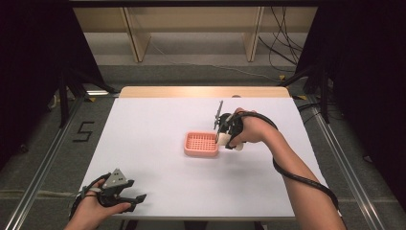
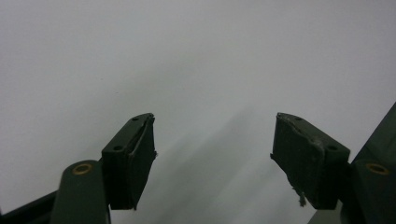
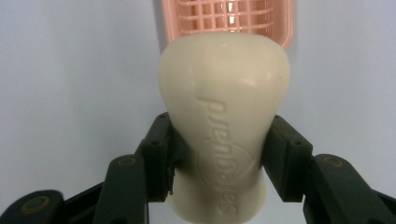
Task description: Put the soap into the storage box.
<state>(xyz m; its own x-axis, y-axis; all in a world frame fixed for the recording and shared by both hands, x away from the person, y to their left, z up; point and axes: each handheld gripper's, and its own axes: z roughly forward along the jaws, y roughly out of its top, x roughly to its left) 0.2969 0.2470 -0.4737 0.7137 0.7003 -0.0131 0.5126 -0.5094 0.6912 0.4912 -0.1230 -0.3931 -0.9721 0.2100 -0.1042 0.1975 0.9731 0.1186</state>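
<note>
Soap bar gripped beside the pink tray.

My right gripper [image 3: 219,158] had its jaws clamped on the cream soap bar [image 3: 224,112], at the pink tray's [image 1: 201,144] three o'clock edge. My left gripper [image 2: 212,154] sat at the table's [image 1: 158,120] seven o'clock corner, jaws wide apart, holding nothing.

High camera overlooks the table [image 1: 158,187]; jaw cameras view it close.
</note>
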